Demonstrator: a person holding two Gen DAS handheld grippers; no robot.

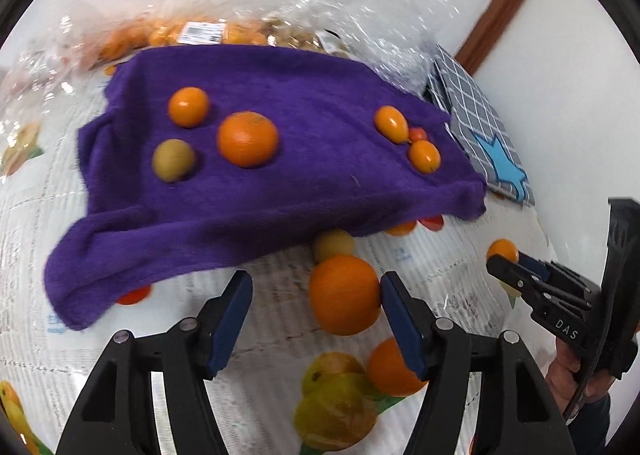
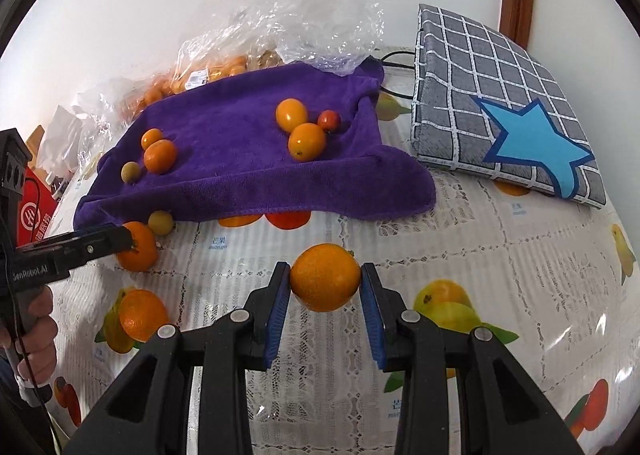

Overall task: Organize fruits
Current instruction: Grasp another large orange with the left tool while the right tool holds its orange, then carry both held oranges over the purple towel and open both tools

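A purple towel point(image 1: 256, 183) point(image 2: 248, 159) lies on the table with several fruits on it: an orange point(image 1: 247, 139), small orange kumquats point(image 1: 188, 106) point(image 2: 306, 141), a yellow-green fruit point(image 1: 173, 159) and a small red one point(image 2: 329, 119). My left gripper point(image 1: 316, 307) is open, an orange point(image 1: 344, 295) touching its right finger. It shows from the side in the right wrist view point(image 2: 120, 241) next to that orange point(image 2: 138, 249). My right gripper point(image 2: 325, 295) is shut on a small orange point(image 2: 325, 282); it shows in the left wrist view point(image 1: 504, 259) too.
A grey checked cushion with a blue star point(image 2: 508, 111) lies at the right. Clear plastic bags of fruit point(image 2: 224, 67) sit behind the towel by the white wall. A yellow-green fruit point(image 2: 161, 222) lies at the towel's front edge. The tablecloth point(image 2: 460, 255) has printed fruit pictures.
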